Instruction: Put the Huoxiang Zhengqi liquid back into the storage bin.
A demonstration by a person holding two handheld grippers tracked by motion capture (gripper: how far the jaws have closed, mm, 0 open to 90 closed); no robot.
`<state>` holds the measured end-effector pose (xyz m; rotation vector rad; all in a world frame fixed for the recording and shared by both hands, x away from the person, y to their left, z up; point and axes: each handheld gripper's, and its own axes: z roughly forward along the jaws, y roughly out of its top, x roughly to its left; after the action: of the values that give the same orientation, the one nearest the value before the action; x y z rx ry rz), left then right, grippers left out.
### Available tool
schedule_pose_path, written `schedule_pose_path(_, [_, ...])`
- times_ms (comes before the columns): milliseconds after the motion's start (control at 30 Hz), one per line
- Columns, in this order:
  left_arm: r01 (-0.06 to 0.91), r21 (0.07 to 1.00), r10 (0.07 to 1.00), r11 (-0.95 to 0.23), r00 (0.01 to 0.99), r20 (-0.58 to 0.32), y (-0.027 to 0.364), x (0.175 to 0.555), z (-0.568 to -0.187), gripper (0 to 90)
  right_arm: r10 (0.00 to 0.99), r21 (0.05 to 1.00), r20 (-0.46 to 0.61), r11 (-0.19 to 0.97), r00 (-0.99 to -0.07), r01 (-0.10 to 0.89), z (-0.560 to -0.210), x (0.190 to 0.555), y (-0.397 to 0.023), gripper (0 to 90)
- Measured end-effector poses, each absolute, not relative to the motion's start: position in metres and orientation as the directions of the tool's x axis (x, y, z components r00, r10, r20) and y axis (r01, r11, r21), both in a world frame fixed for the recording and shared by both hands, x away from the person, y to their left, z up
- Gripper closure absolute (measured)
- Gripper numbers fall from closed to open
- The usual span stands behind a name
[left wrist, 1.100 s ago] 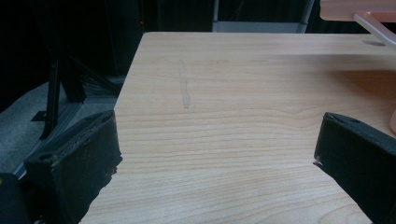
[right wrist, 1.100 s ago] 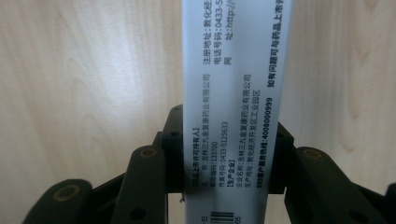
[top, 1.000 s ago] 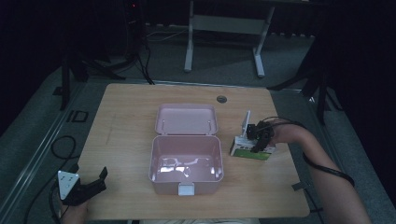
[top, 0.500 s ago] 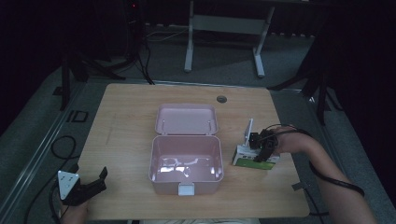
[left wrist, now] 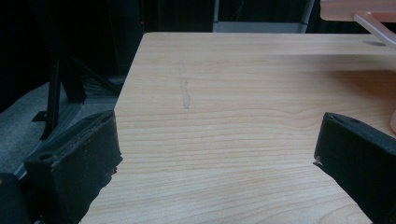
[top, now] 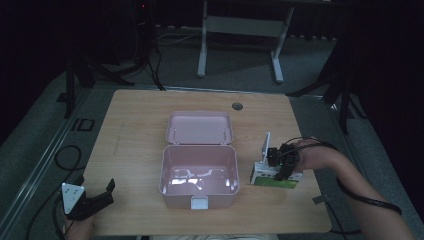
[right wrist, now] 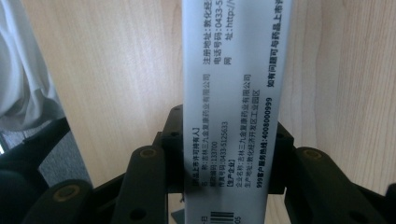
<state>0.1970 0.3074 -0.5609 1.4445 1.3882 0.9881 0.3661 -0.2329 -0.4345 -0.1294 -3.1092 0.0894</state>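
Pale-wood table (top: 135,125): your right tongs clamp a medicine carton beside the open pink box.

Nearest you, your left gripper (top: 92,200) hangs at the table's near-left corner with its jaws spread wide on nothing, parked well apart from the work so it blocks no path. Your right gripper (right wrist: 224,163) is closed flat on the white-and-green medicine carton (top: 274,175), which sits on the table just right of the pink box (top: 199,172), one flap upright. Farther off, the box's lid (top: 200,127) lies folded back, leaving the tray open from above. Bare wood lies left of the box; the carton sits nearer the right edge.
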Motion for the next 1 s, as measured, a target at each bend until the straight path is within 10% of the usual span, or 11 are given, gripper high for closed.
schedule_pose_path(1000, [0.301, 0.953, 0.998, 0.013, 0.059, -0.033, 0.308, 0.197, -0.561, 0.4, 0.083, -0.004, -0.037, 0.997, -0.996, 0.083, -0.326, 0.343, -0.203, 61.8])
